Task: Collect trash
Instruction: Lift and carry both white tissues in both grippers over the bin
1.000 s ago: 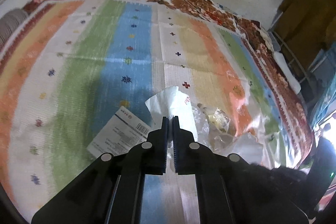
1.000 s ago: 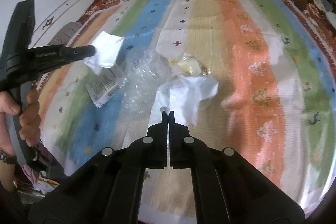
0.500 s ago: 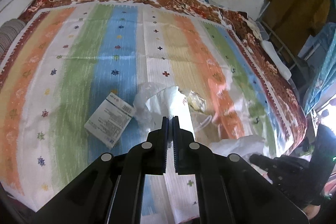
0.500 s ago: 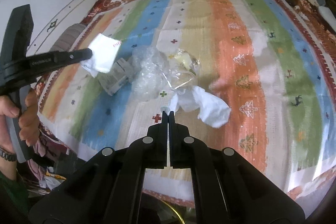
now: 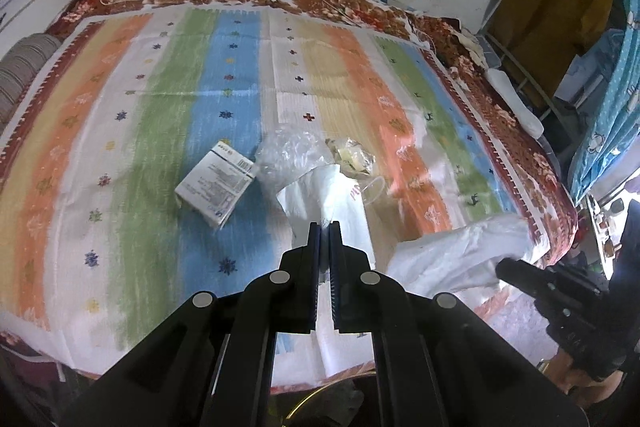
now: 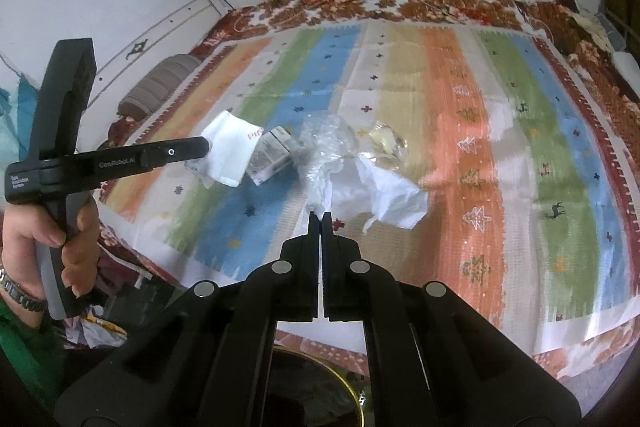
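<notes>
Left wrist view shows the left claw [image 5: 324, 225] pressed together on a flat white paper wrapper [image 5: 320, 193], pinching its near edge so the sheet hangs forward of the tips. In the right wrist view the right claw [image 6: 320, 215] is likewise closed, pinching a corner of a crumpled white plastic bag [image 6: 376, 189] that spreads ahead and to its right. Both pieces look very light and limp; they should fold or flutter rather than resist, so a pinch on an edge or a bunched fold seems enough, though a thin single layer could slip out.

On the bed's striped blanket [image 6: 500, 155], just beyond the right claw's tips, lie the remaining pieces: a crinkled clear film [image 6: 326, 141], a small printed carton [image 6: 270, 155] to its left, and a clear packet with yellowish contents [image 6: 384, 143] to its right. The film is likely slick and springy, best gathered at a bunched ridge; the carton looks stiffer and probably suits a grip across its thin edge.

A dark, gold-rimmed bin [image 6: 320, 387] sits below the right claw.
</notes>
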Available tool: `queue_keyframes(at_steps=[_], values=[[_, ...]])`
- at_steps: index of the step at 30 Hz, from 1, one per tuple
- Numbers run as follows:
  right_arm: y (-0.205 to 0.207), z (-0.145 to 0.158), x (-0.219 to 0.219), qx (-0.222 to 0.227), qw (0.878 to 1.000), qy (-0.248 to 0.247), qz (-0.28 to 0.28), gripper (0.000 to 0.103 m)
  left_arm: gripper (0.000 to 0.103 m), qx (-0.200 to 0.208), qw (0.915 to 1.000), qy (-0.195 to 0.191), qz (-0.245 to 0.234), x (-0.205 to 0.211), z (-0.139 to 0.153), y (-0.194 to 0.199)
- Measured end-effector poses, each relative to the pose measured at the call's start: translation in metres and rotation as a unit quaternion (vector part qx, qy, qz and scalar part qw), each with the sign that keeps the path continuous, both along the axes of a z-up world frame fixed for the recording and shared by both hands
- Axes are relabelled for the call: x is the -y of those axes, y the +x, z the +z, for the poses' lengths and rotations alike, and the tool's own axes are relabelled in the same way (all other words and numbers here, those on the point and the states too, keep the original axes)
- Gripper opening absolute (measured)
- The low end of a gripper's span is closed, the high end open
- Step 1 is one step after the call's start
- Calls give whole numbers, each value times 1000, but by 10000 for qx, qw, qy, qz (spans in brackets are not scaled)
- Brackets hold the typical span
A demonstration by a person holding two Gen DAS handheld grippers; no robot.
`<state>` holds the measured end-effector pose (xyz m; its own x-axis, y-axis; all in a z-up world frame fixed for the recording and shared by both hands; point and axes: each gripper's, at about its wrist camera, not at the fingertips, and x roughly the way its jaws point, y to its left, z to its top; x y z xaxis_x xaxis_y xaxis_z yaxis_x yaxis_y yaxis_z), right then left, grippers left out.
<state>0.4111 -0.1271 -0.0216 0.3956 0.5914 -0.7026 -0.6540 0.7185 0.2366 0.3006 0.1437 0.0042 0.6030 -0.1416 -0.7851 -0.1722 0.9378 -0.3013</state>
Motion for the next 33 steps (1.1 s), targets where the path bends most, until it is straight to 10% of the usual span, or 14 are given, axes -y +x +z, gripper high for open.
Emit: queue_keyframes(at_steps=[33], values=[[-113, 40, 27, 1007, 9938, 257, 403, 0, 4, 288, 9992, -275, -62, 53, 39, -112]])
